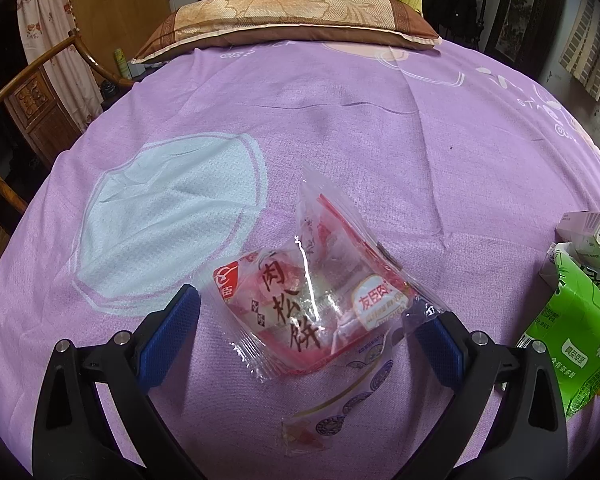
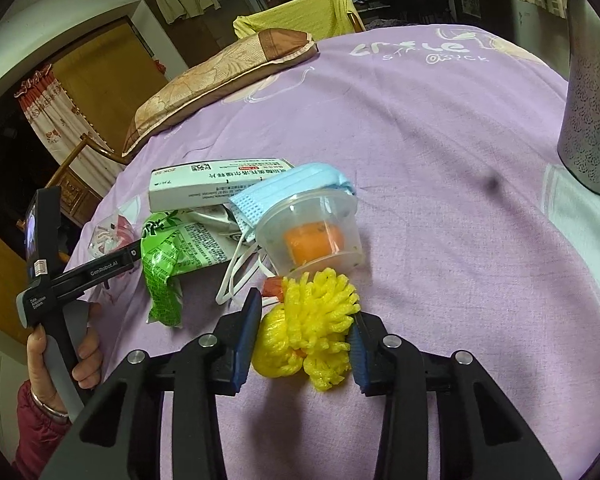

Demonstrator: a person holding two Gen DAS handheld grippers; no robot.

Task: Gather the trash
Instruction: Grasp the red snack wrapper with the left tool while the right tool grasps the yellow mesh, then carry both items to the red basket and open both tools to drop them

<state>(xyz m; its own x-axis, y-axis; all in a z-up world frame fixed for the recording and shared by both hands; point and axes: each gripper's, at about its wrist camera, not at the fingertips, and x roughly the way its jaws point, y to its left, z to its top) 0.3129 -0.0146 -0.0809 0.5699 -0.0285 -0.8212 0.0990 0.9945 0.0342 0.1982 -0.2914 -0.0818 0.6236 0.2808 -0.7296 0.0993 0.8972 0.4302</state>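
— Right gripper (image 2: 306,334)?
— Jaws pinch the yellow foam net (image 2: 308,340), lying just in front of the plastic cup (image 2: 312,232) on the purple sheet (image 2: 440,140).
— Left gripper (image 1: 304,320)?
— Spread wide around the red snack wrapper (image 1: 312,296), well left of the cup.

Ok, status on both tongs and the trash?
Left tongs open around the snack wrapper. Right tongs shut on the yellow foam net. Cup, mask, green carton still on the bed, none in the way.
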